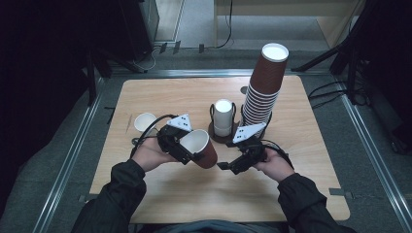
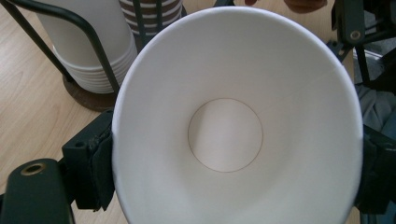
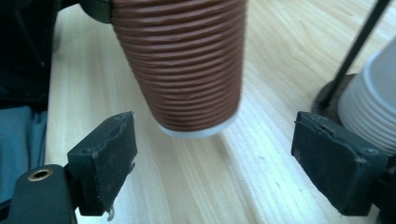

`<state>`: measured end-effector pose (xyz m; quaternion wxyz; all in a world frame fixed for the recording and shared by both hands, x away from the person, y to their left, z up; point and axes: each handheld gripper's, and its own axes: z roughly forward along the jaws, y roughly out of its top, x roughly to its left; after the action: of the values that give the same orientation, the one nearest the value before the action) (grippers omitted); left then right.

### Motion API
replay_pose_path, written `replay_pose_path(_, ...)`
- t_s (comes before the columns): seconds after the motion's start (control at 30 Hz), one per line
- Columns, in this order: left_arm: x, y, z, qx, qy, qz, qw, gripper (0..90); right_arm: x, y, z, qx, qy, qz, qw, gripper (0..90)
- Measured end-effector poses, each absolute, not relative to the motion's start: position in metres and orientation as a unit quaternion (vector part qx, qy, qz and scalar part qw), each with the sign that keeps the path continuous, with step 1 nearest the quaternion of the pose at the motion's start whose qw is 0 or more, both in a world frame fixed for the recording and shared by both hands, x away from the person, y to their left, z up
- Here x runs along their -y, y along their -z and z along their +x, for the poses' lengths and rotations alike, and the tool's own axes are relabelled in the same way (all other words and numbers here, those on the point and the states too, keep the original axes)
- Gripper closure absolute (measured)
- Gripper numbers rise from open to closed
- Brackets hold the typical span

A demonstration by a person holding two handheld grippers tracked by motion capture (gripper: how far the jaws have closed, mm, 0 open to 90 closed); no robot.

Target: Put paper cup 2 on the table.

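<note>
I had the left gripper (image 1: 187, 148) clamped on a brown ribbed paper cup with a white inside (image 1: 201, 147), its pads pressing the rim from both sides in the left gripper view. The cup hung tilted just left of the high view's centre, above the light wooden table (image 1: 160, 194). My right gripper (image 1: 227, 166) sat just right of it, jaws wide apart with nothing between them; in the right gripper view the cup's base (image 3: 198, 132) hovered above and between the pads, touching neither. Behind stood a dark wire holder of white cups (image 1: 223, 119) and a tall stack of brown ribbed cups (image 1: 262, 92). A single white cup (image 1: 144, 121) stood at centre left.
</note>
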<state>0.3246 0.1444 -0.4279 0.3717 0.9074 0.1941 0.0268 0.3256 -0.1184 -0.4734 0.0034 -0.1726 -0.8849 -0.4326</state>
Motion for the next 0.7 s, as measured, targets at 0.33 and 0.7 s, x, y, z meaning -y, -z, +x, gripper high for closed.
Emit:
replay_pose_path(0.33,-0.163,0.429,0.324,-0.211,-0.029,0.911,0.352,9.8,0.125,0.470,0.326,0.883,0.431,-0.186,-0.005,14.6)
replay_pose_path(0.7,-0.195,0.429,0.319,-0.237,-0.037,0.907,0.345,9.8,0.130,0.468,0.328,0.885,0.429,-0.183,-0.012,14.9)
